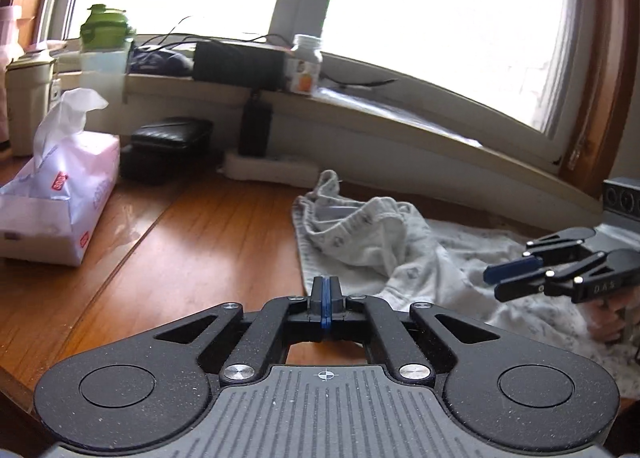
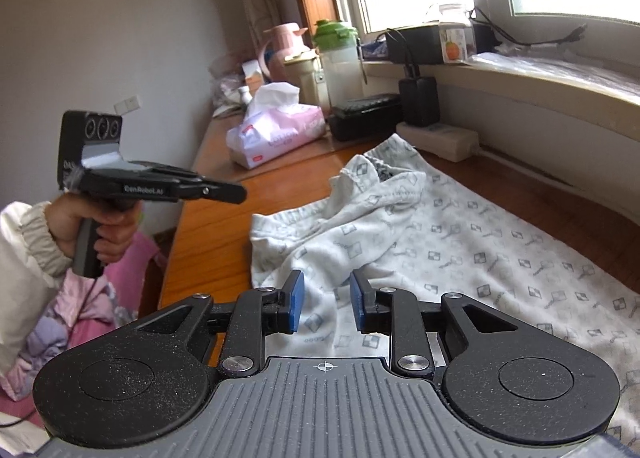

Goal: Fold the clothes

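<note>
Patterned garment [image 2: 420, 225] lies crumpled on the wooden worktop [image 1: 192, 234], near the window sill. Left tool [image 1: 325, 298], marked "GenRobot.AI", is closed on nothing, above bare wood. Right tool [image 2: 325, 298], marked "DAS", hovers parted over the cloth.

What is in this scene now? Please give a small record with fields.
garment: white patterned cotton trousers, rumpled at the waistband, lying on the table
surface: brown wooden table
left claw: shut, empty, above the table
right claw: open, above the trousers, not gripping
nearby: pink soft tissue pack
</note>
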Available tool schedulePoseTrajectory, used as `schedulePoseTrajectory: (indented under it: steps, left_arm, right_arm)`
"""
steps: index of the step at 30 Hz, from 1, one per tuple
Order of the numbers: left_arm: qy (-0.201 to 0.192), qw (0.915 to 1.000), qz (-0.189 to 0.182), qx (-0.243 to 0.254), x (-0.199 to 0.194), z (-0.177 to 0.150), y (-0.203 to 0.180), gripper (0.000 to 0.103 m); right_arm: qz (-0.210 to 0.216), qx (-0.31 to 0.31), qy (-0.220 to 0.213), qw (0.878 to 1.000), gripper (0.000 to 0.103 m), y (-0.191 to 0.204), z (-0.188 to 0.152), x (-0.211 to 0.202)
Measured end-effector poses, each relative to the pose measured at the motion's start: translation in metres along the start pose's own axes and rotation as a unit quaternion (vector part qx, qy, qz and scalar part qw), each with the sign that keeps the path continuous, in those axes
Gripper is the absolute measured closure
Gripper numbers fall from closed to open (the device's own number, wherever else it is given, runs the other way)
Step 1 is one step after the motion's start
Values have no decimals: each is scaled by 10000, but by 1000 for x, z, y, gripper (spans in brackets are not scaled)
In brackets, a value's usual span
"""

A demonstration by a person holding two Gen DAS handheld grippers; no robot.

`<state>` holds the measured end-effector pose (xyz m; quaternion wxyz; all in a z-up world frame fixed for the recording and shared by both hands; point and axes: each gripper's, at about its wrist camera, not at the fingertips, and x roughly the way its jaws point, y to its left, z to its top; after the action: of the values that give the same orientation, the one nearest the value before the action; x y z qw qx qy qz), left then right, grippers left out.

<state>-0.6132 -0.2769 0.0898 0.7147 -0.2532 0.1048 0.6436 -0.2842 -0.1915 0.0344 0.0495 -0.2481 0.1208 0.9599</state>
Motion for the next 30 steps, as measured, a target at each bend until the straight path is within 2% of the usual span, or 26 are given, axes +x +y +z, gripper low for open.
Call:
schedulePoseTrajectory:
  steps: [2,3,5,7,9,11,15,19,23,27,30]
  left_arm:
    - [24,9999,-108,63,8,8,-7,101]
    - [42,9998,-170,118,14,11,-11,97]
    - [91,9993,-285,226,26,15,-21,75]
    - [252,9984,-391,329,43,14,-31,70]
    - [395,9974,-462,387,56,12,-38,69]
    - [503,9964,-533,425,68,9,-43,61]
    - [609,9953,-649,390,80,7,-47,63]
    - [490,9960,-652,372,65,5,-41,97]
    - [138,9986,-467,190,33,4,-25,97]
    - [23,9995,-284,-141,0,-4,2,97]
    - [147,9993,-285,-179,-10,-11,12,92]
  right_arm:
    - [-56,48,42,10000,76,-2,-1,4]
    - [-57,75,49,9999,76,-3,-1,6]
    - [-69,83,54,9999,75,-2,-2,7]
    - [-75,72,63,9999,74,-1,-3,7]
    - [-99,47,88,9999,70,-1,-5,9]
    - [-76,90,142,9998,70,-2,-6,10]
    - [-105,58,202,9997,70,-1,-7,12]
    - [-89,41,201,9997,70,0,-7,11]
    - [-31,69,94,9999,70,-2,-7,7]
    - [71,34,16,10000,69,2,-6,4]
    - [119,5,39,9999,69,5,-4,5]
